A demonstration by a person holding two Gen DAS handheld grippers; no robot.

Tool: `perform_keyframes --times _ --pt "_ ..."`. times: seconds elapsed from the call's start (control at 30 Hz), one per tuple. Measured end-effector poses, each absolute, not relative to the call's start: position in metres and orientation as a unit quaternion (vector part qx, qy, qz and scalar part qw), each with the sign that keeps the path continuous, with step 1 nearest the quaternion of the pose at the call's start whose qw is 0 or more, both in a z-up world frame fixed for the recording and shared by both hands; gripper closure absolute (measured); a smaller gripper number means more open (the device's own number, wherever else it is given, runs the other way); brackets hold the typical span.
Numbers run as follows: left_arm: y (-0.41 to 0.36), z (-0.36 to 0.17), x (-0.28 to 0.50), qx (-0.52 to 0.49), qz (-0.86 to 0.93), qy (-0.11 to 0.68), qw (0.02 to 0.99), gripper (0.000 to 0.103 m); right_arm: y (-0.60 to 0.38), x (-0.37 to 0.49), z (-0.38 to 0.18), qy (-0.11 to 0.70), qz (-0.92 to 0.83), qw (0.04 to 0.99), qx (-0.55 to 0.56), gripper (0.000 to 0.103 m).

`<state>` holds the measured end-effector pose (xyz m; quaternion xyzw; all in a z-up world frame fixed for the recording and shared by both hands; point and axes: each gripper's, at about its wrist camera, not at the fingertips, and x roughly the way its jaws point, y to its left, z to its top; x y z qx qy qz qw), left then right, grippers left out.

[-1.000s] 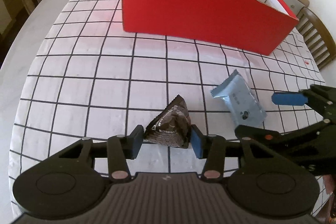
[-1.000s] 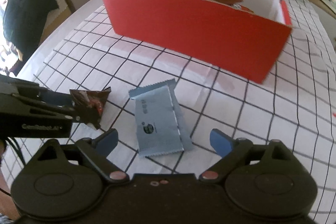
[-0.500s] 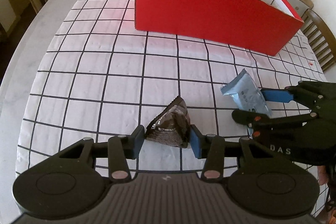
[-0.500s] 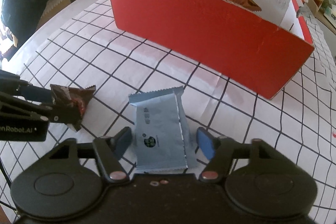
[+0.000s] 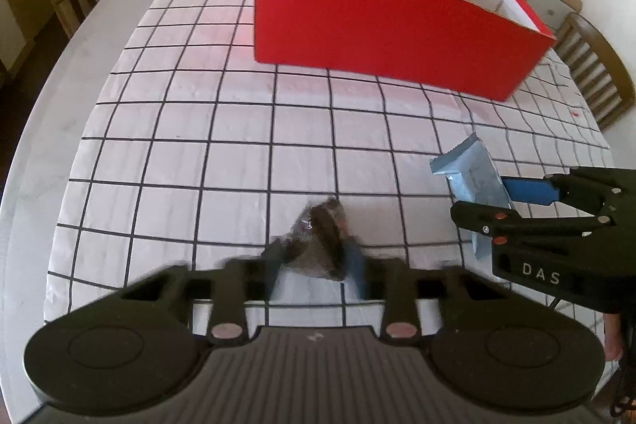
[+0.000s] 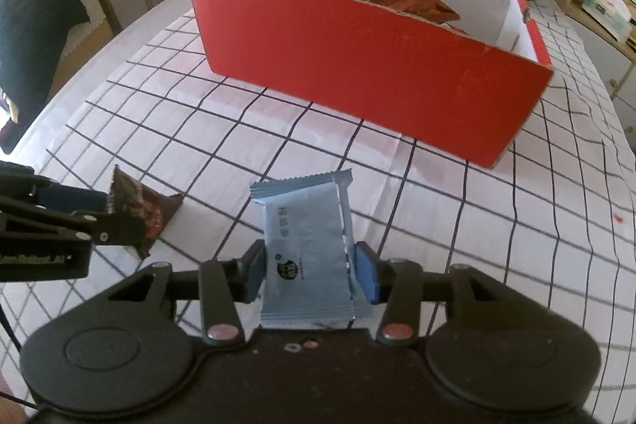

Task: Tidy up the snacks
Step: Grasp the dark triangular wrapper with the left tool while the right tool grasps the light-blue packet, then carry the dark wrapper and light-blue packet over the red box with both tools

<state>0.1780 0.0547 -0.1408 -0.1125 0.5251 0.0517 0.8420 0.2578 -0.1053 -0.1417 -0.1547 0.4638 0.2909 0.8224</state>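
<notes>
At the bottom centre of each wrist view a snack now sits between closing jaws: the left gripper [image 5: 316, 261], loosely around the dark triangular packet [image 5: 318, 245] a second ago, is squeezing in on it, and the right gripper [image 6: 310, 275], then wide apart, has its blue pads pressed on the light-blue wrapper [image 6: 306, 257]. Both snacks lie low over the checked tablecloth [image 5: 238, 130], well short of the red box [image 5: 389, 38] in the upper middle. Both grasps look secured, so lifting toward the box seems next.
</notes>
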Motion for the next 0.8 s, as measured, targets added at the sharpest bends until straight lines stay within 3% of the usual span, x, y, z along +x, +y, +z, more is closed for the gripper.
perform_keyframes --times 0.43,0.57,0.8 --pt "0.061 -0.13 0.161 -0.097 0.03 0.517 0.85 0.081 -0.121 0.221 -0.12 0.468 0.274 0.833 -0.11 0.058" --pt "0.061 -0.127 0.16 -0.095 0.029 0.513 0.852 0.088 -0.125 0.214 -0.116 0.467 0.269 0.837 -0.099 0.058" --pt "0.07 -0.115 0.156 -0.103 0.033 0.501 0.858 0.089 -0.129 0.206 -0.105 0.46 0.265 0.843 -0.082 0.058"
